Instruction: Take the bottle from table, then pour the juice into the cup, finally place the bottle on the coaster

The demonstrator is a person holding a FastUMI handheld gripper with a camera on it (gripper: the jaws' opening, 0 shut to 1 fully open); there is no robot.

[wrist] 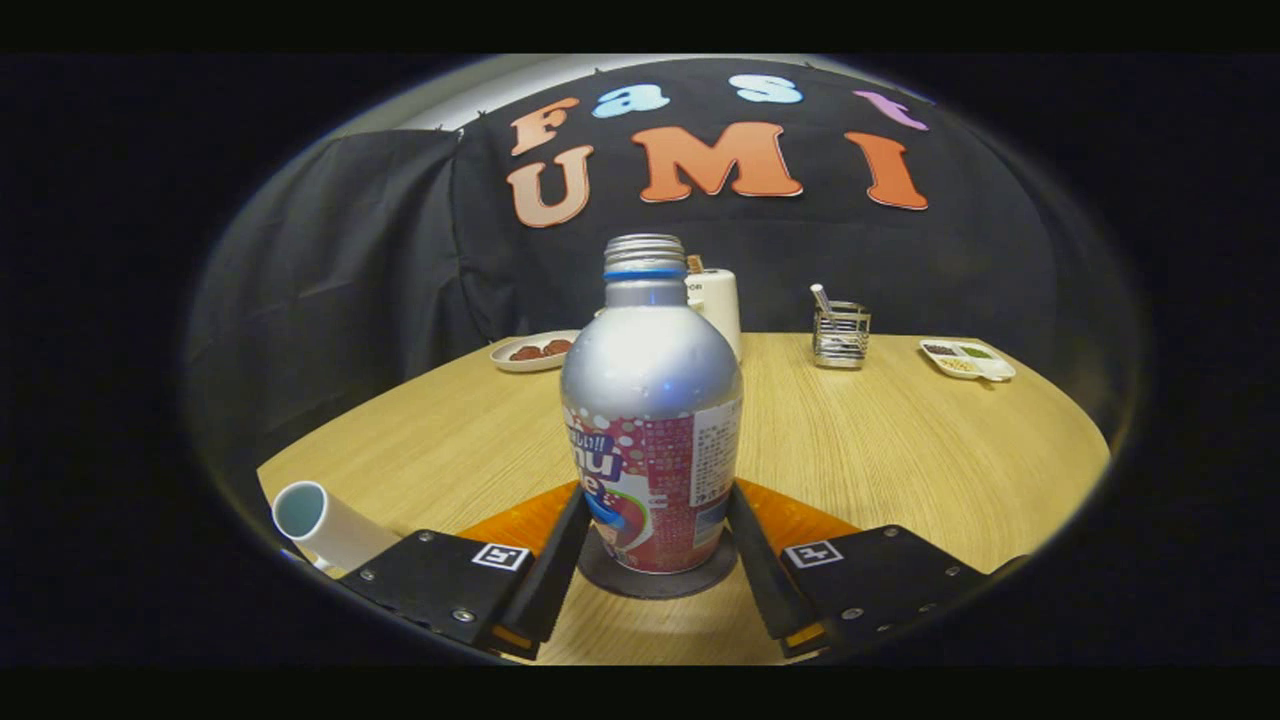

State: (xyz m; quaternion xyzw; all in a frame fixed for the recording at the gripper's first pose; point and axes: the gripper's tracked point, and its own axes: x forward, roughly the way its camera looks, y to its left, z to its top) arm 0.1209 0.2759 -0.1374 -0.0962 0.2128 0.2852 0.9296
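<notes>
Standing upright on the dark round coaster [655,580], the aluminium juice bottle [651,420] sits between the jaws of the gripper [655,560], which look to pinch its lower body from both sides. An orange mat [800,520] lies under the coaster, and a white cup [325,522] rests near the left finger on the wooden tabletop [900,450]. Judging it risky: opening unevenly or pulling back askew could drag the capless bottle off the coaster and tip it.
</notes>
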